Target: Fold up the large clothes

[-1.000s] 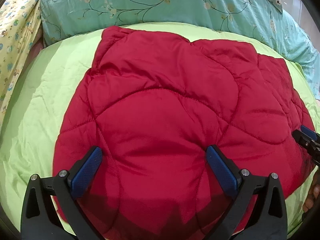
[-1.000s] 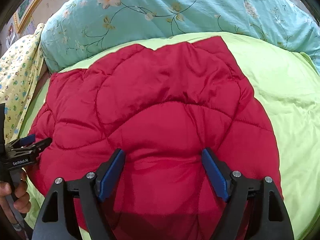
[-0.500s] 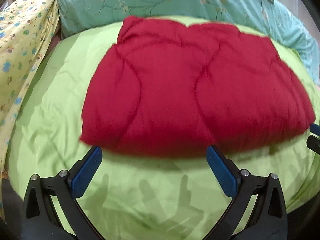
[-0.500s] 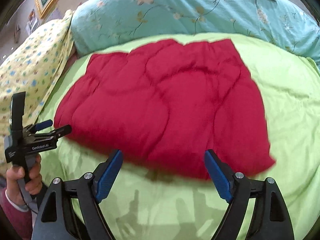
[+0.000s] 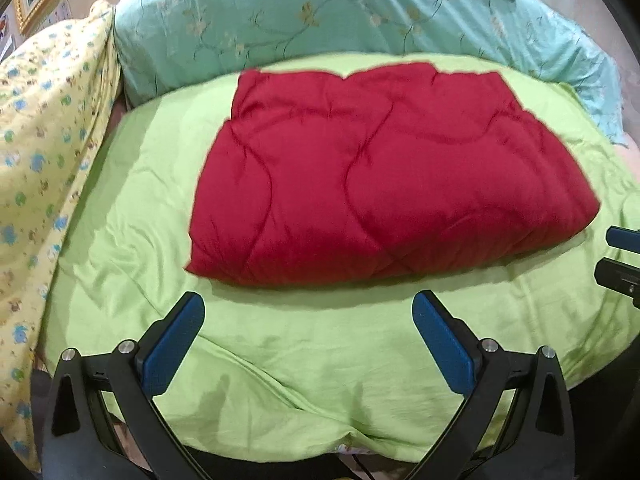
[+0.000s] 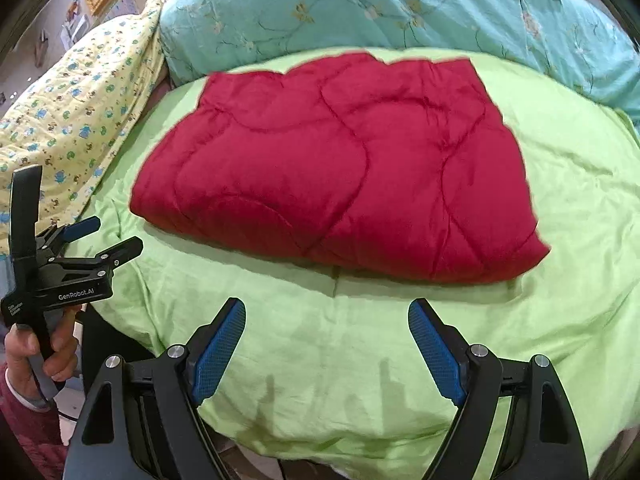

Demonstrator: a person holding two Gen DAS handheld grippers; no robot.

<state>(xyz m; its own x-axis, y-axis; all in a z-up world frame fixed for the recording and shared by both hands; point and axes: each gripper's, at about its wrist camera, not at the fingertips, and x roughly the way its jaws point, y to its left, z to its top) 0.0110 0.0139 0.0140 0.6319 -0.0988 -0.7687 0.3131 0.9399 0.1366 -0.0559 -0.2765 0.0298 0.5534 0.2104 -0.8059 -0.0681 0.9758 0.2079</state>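
Both my grippers, left [image 5: 306, 342] and right [image 6: 326, 346], hang with fingers spread and empty short of the folded red quilted garment [image 6: 340, 176] on the green bed [image 6: 360, 360]; next, judge whether another fold is needed.

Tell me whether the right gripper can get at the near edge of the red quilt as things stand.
Probably yes. The right gripper hangs with open, empty jaws over the bare green sheet, and nothing lies between it and the red quilt. The left gripper is off to the side.
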